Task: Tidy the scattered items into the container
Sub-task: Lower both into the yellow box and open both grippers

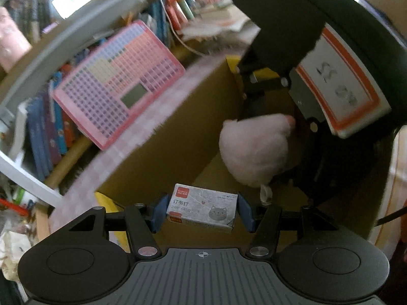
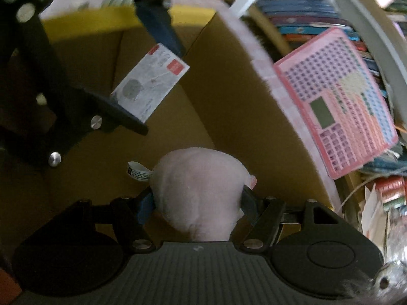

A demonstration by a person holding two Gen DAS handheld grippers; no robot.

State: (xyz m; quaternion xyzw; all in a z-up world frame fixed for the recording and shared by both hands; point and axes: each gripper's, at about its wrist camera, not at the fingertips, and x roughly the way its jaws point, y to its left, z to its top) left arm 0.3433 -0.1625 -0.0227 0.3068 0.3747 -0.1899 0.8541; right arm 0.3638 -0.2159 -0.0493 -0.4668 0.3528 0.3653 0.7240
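My left gripper (image 1: 202, 212) is shut on a small white staples box (image 1: 202, 209) with a red logo and a grey cat face, held over the open cardboard box (image 1: 178, 117). My right gripper (image 2: 197, 202) is shut on a pink plush toy (image 2: 198, 193) with a white tag, also inside the cardboard box (image 2: 229, 96). In the left wrist view the plush toy (image 1: 254, 150) hangs from the right gripper's black body at the right. In the right wrist view the staples box (image 2: 152, 84) sits between the left gripper's fingers at the upper left.
A pink grid-patterned board (image 1: 119, 84) leans beside the box; it also shows in the right wrist view (image 2: 338, 101). Behind it stand rows of books (image 1: 48, 137) on a white shelf. A yellow flap (image 2: 91, 21) edges the box. Clutter lies at the far left (image 1: 12, 228).
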